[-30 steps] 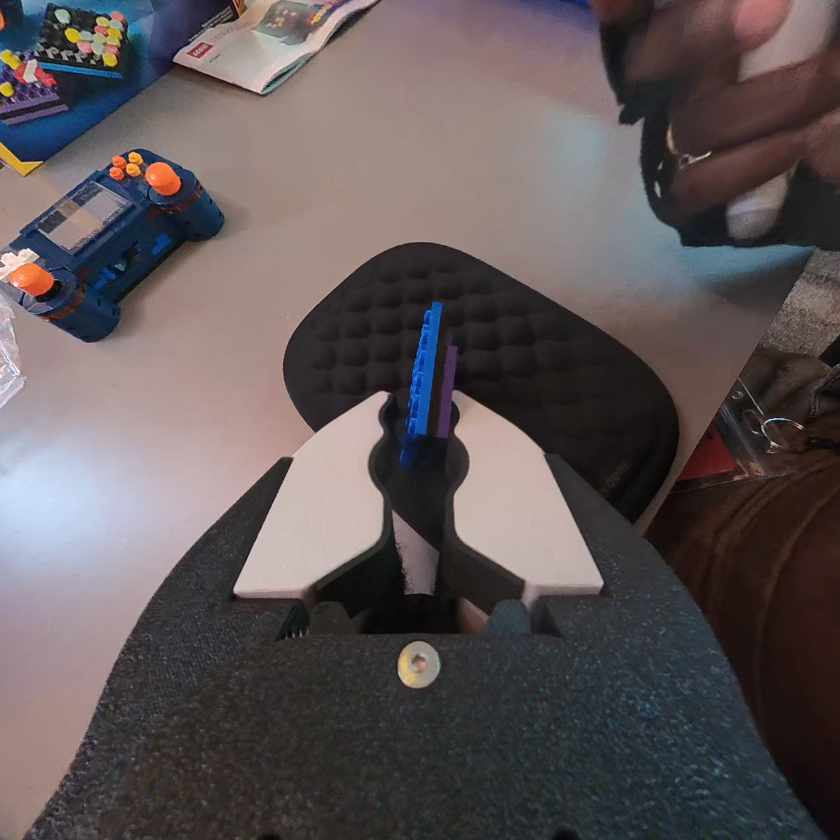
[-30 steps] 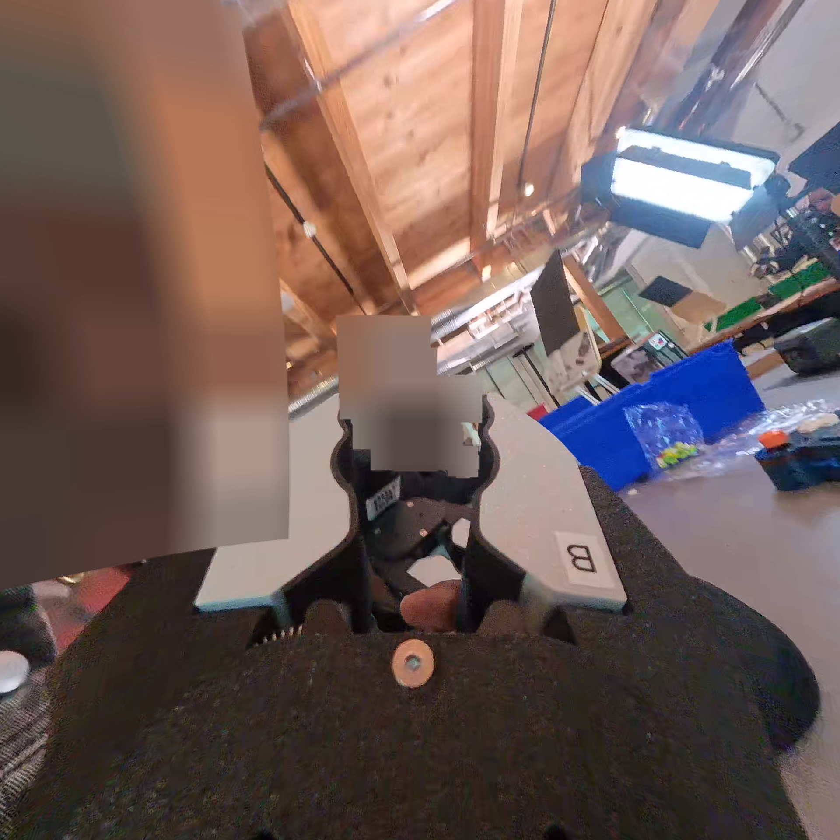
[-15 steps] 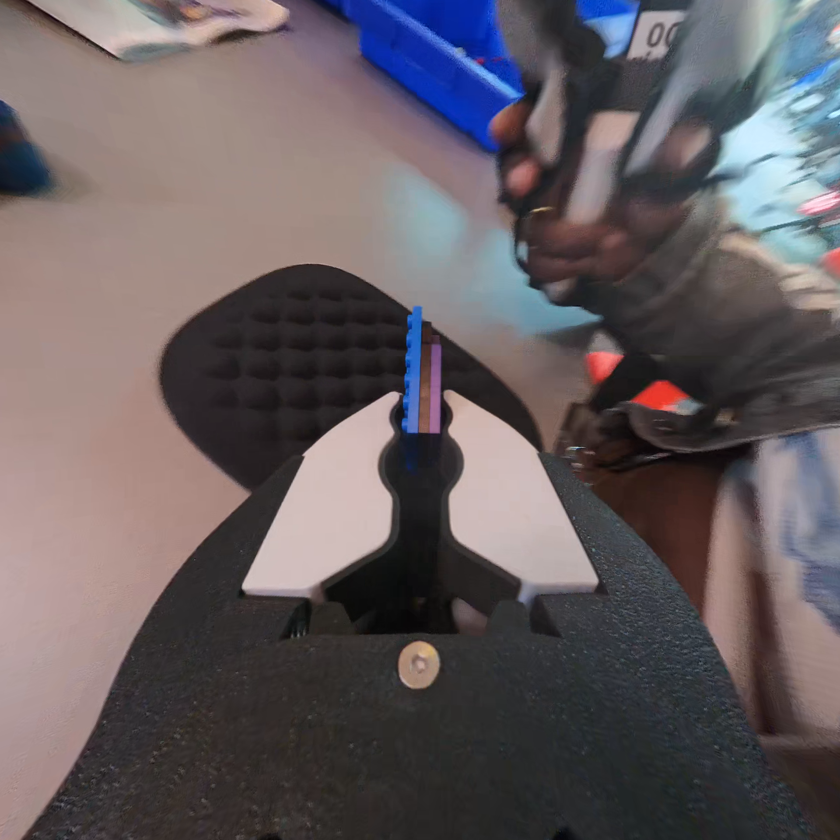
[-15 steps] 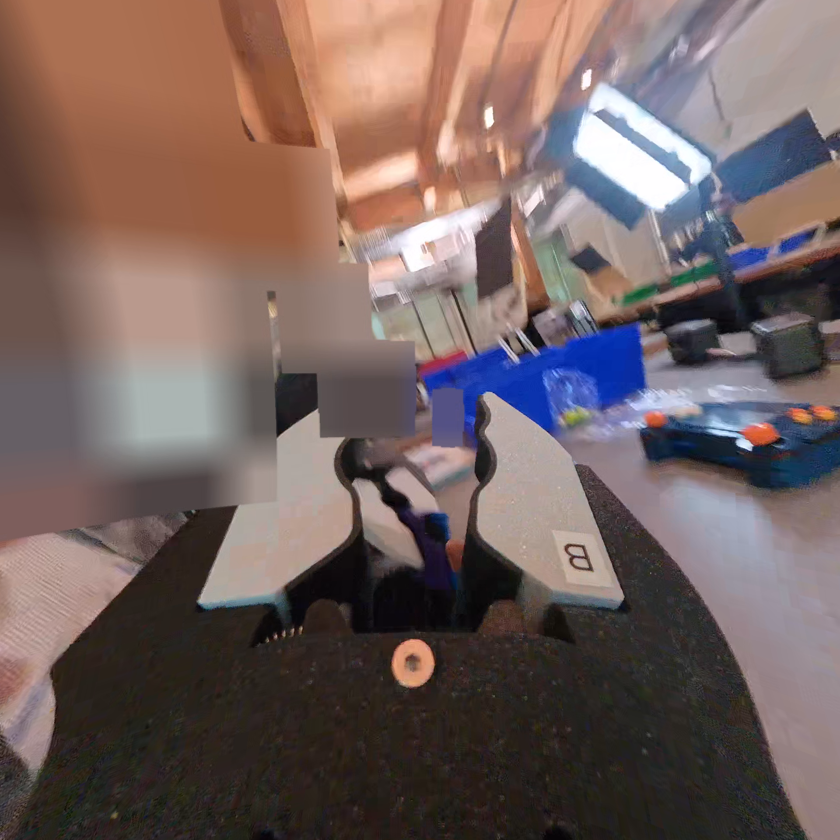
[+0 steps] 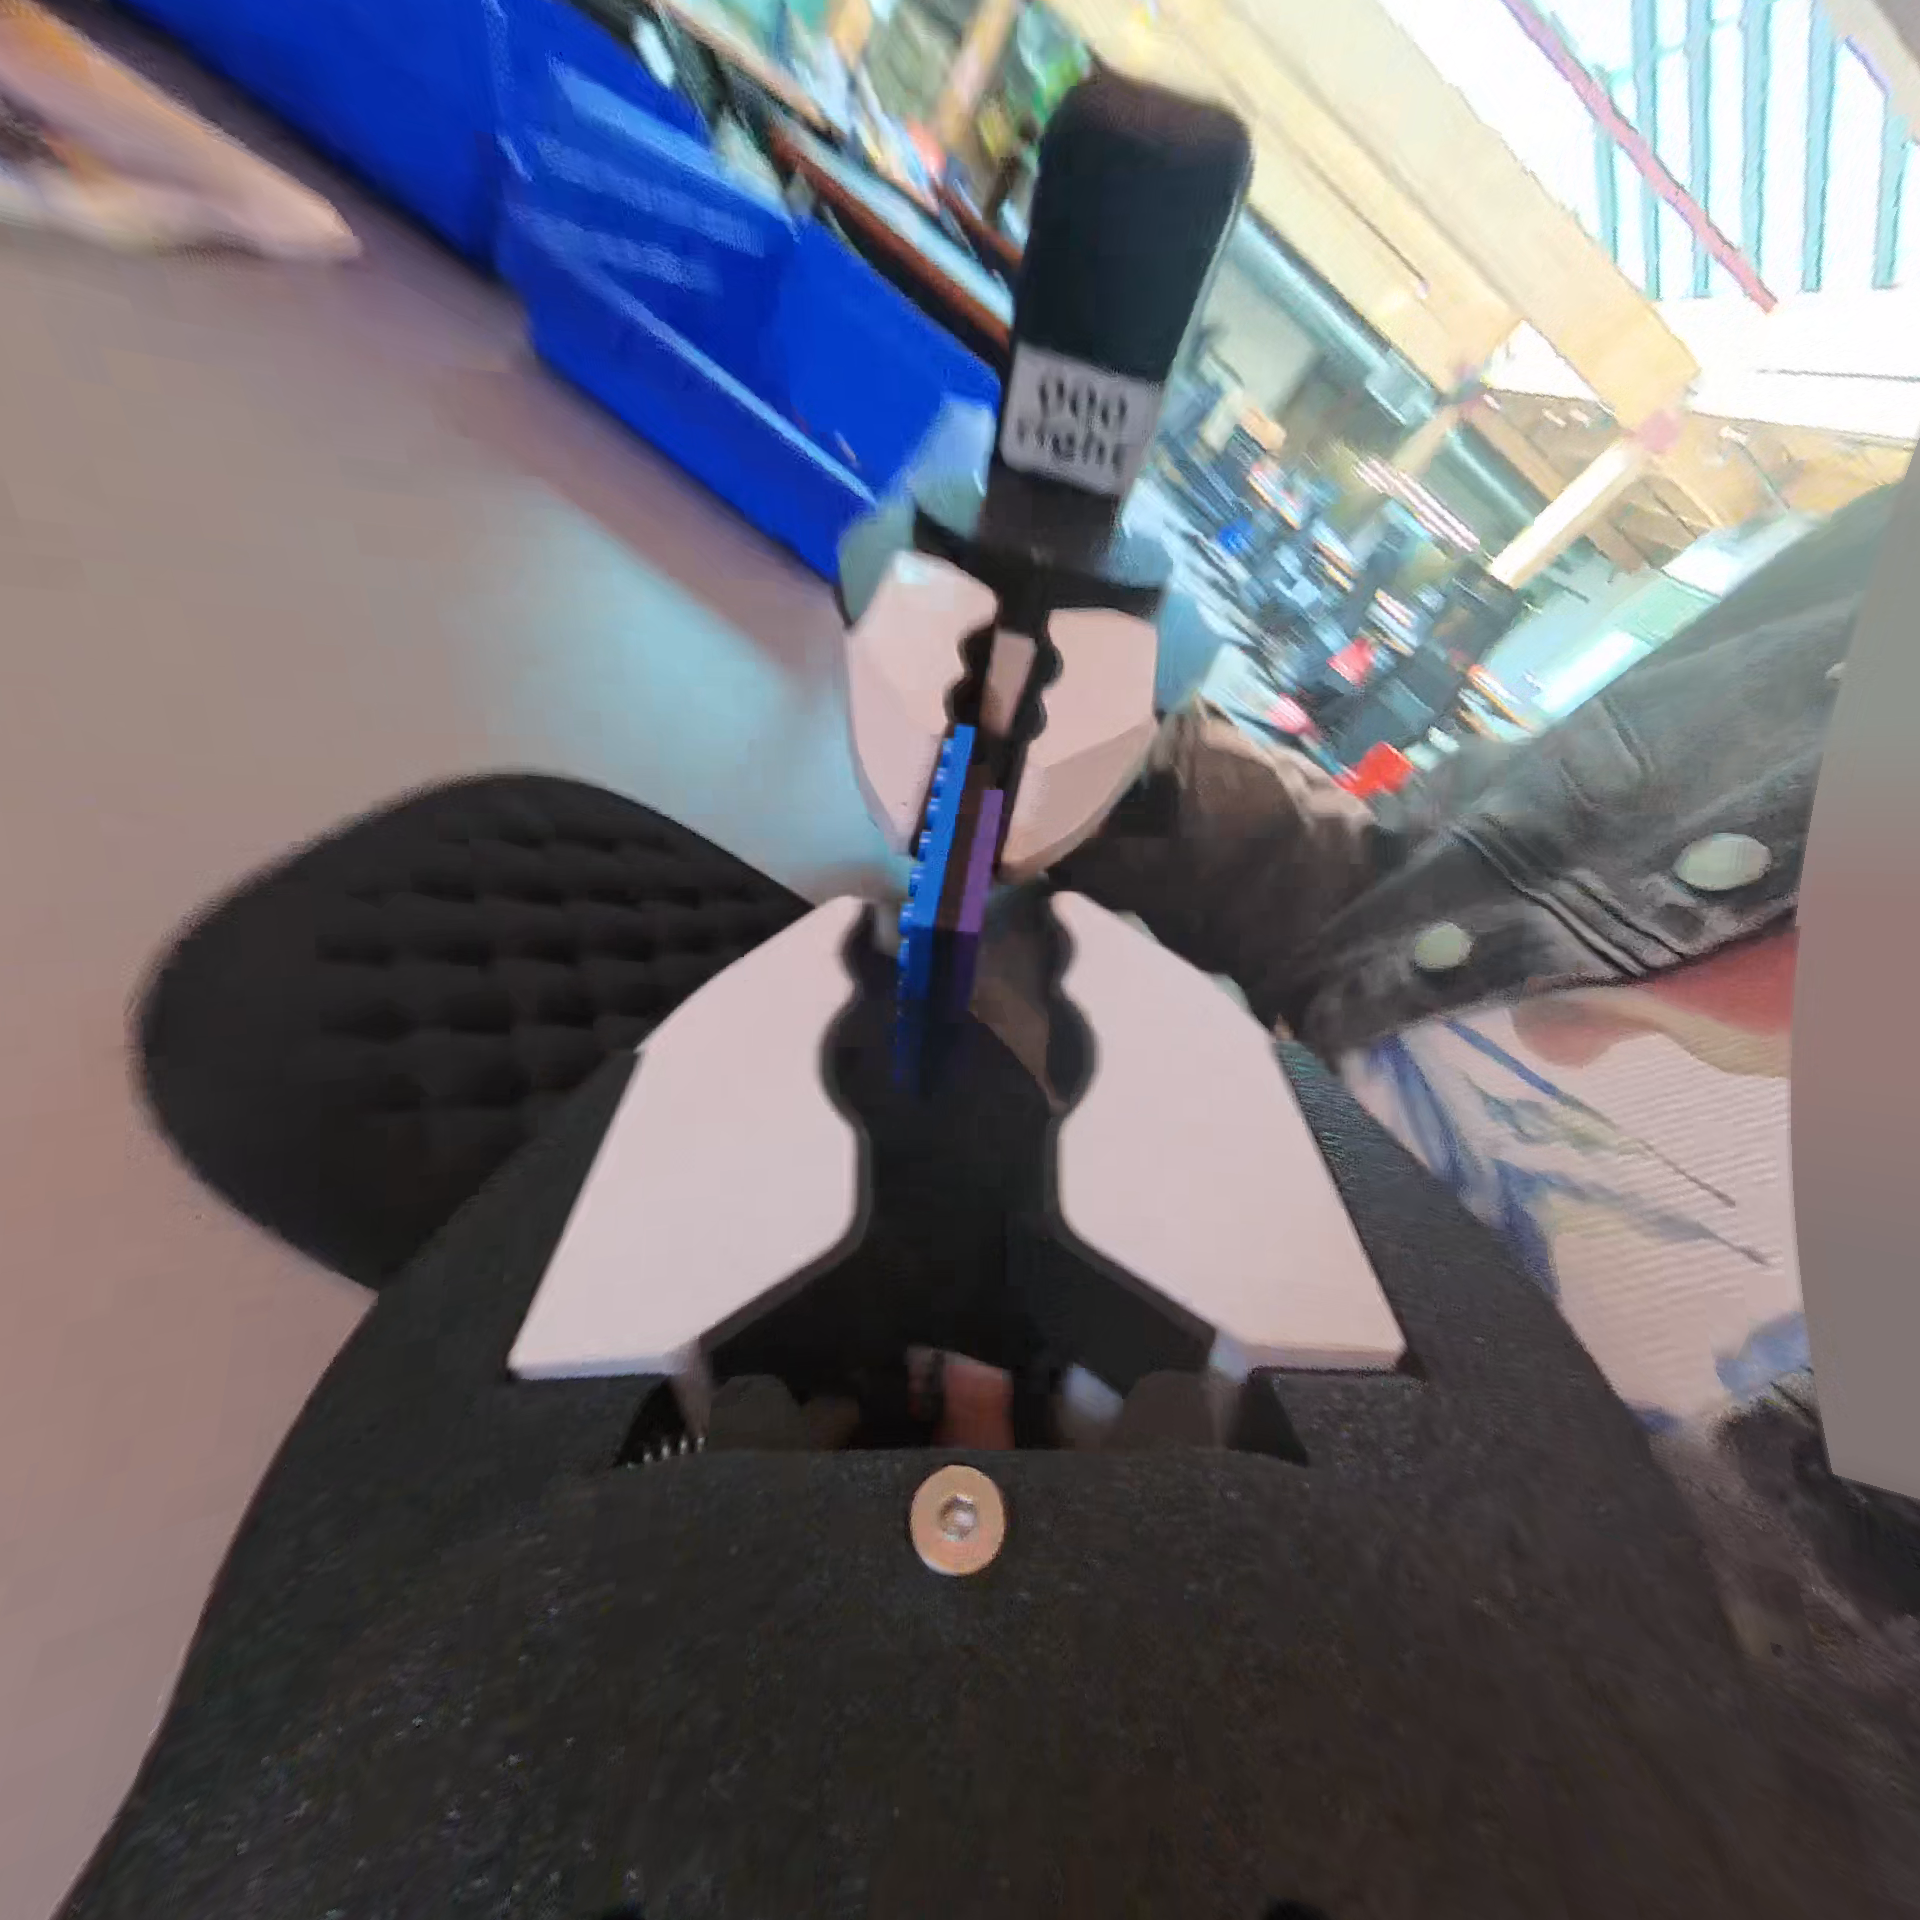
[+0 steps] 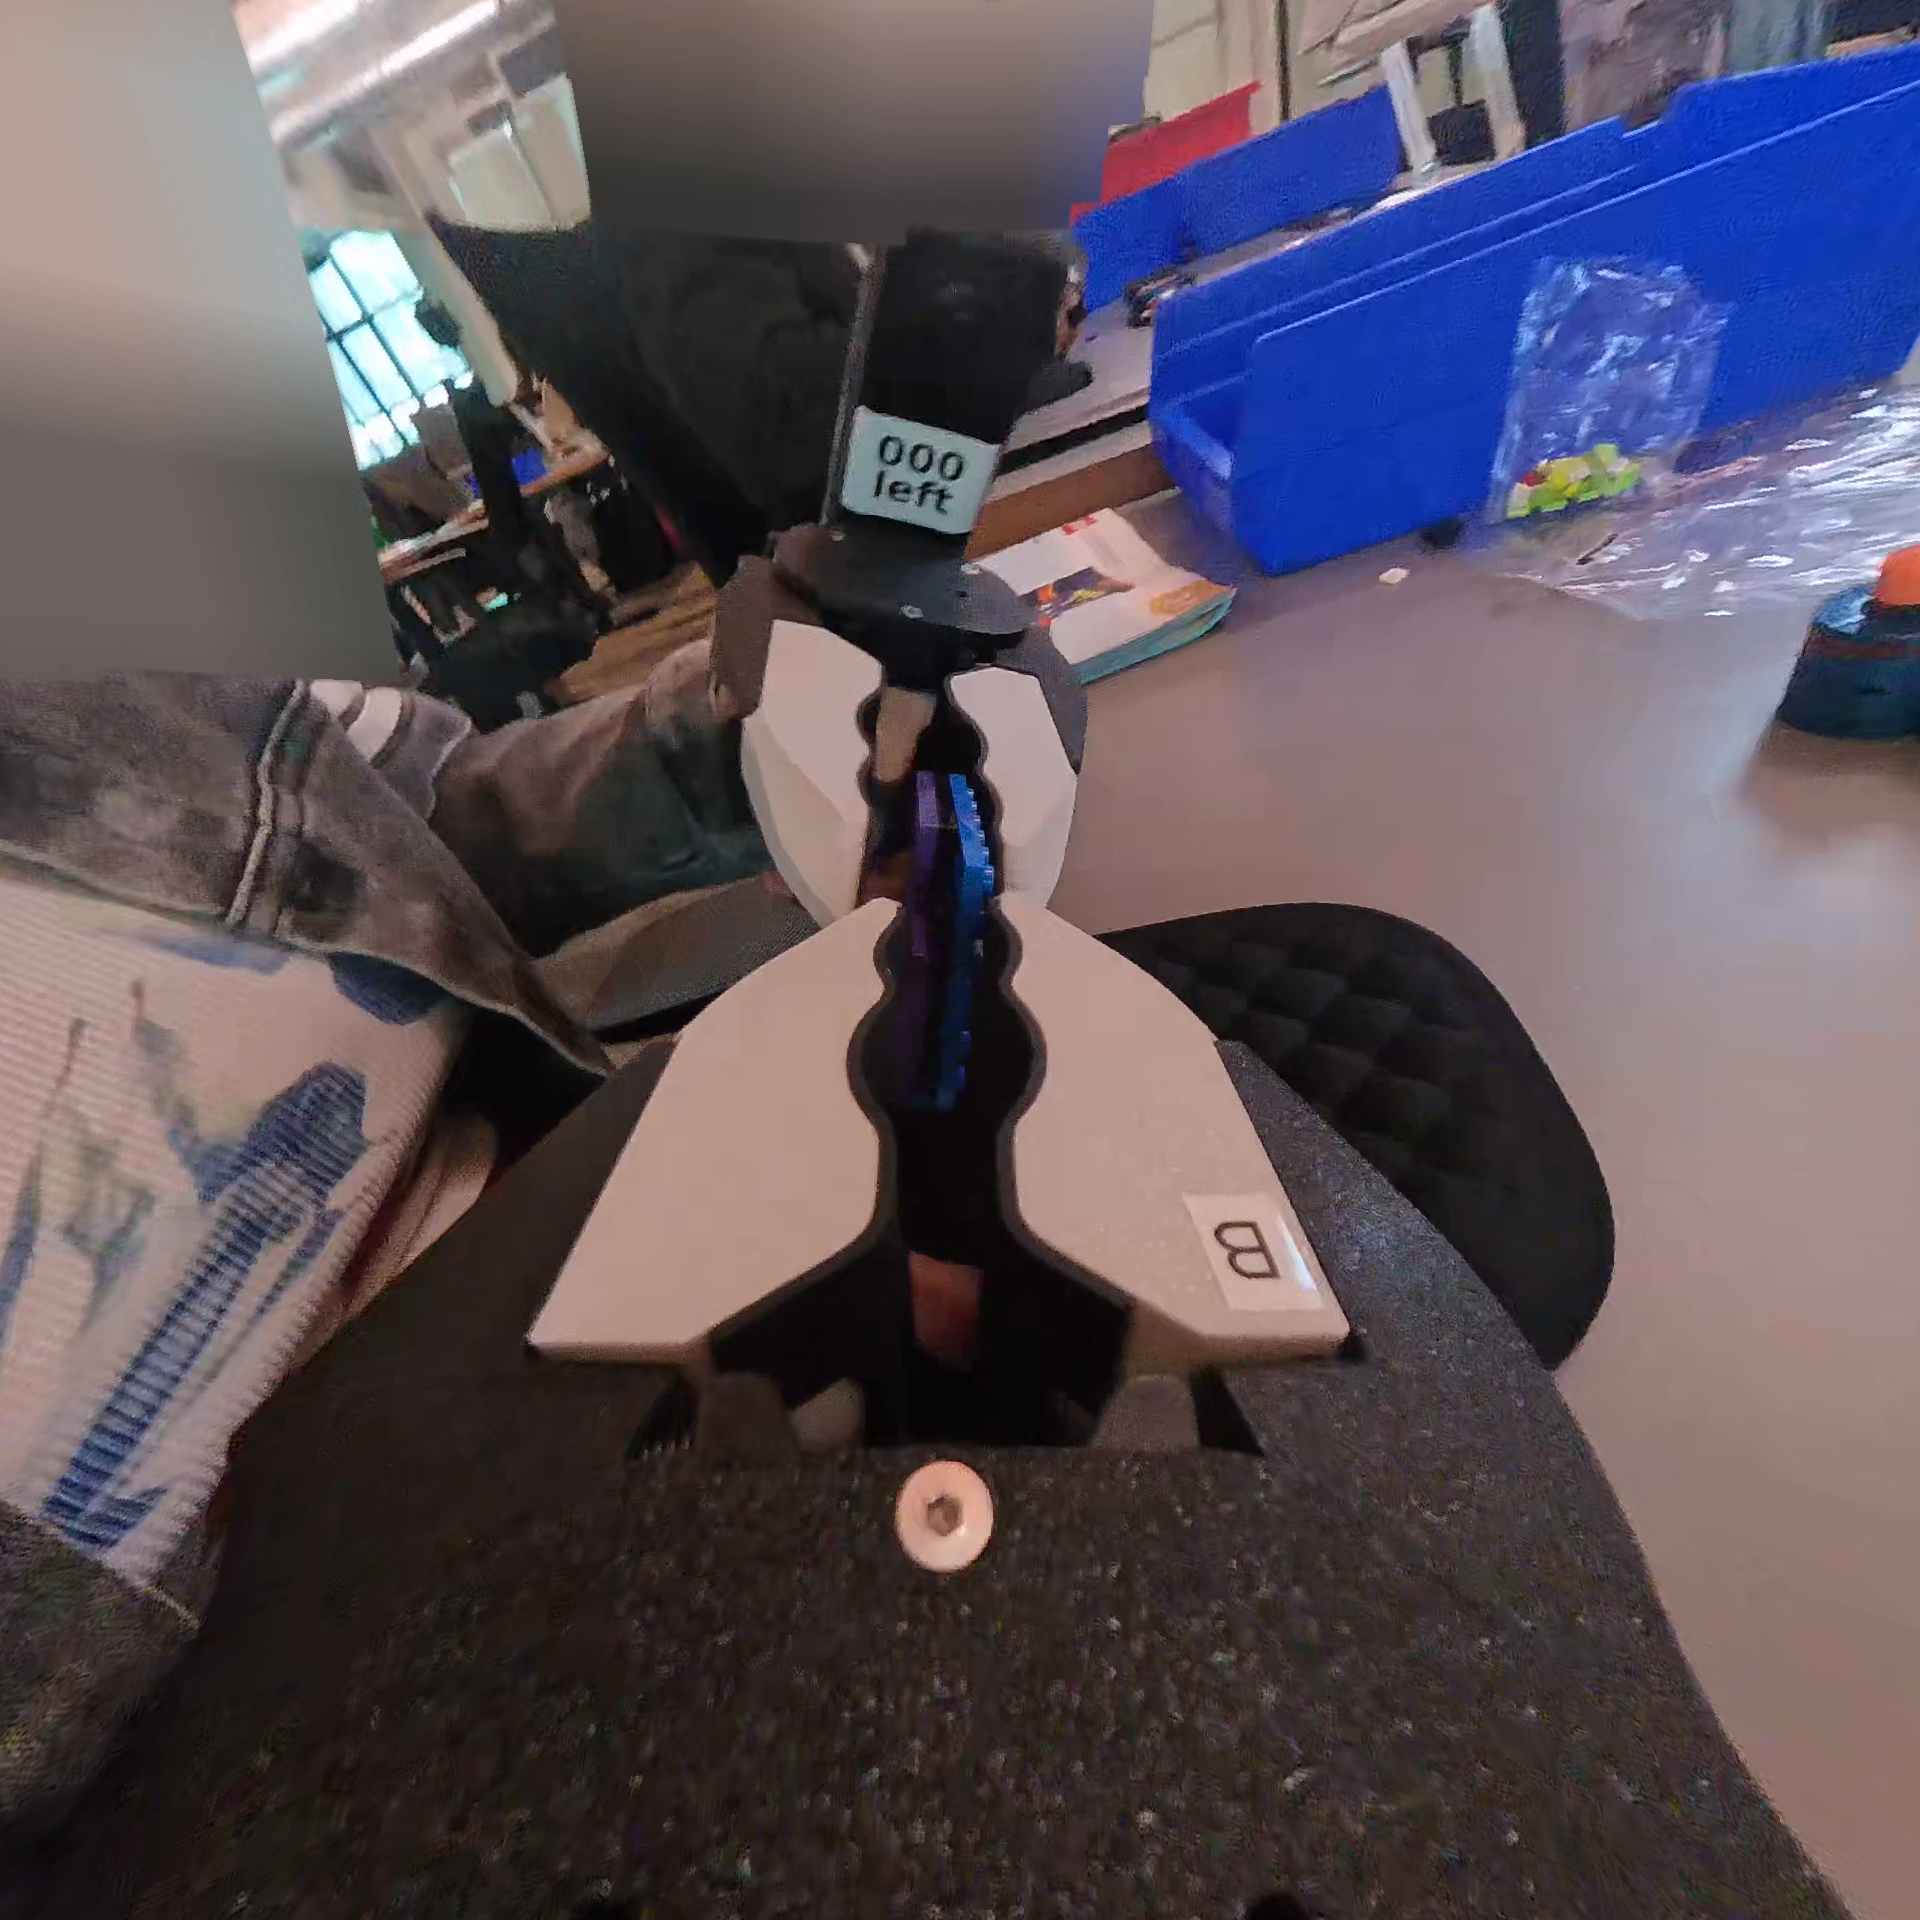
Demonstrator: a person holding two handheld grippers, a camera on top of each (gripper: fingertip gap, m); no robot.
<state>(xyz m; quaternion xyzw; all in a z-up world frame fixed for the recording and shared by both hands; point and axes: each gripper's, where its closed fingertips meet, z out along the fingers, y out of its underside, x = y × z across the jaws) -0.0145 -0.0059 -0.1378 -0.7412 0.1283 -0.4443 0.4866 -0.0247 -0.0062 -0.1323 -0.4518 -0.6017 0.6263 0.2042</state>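
Above the black dimpled pad (image 5: 468, 997) on the table (image 5: 312, 540), our left gripper (image 5: 951, 914) has eased its jaws around the blue-and-purple brick stack (image 5: 940, 935), while our right gripper (image 6: 940, 914) has swung in, pinching its far end.

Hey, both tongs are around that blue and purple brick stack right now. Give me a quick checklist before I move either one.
1. Right tongs closed on the blue and purple brick stack: ok.
2. Stack seated well back between the right fingers, not just at the tips: ok.
3. Left tongs let go: ok, they look parted, with a gap beside the purple plate.
4. Left tongs clear of the stack: not ok, the stack lies between their fingers.
5. The two plates pressed flat together: ok.
6. Black pad directly under the stack: cannot tell.
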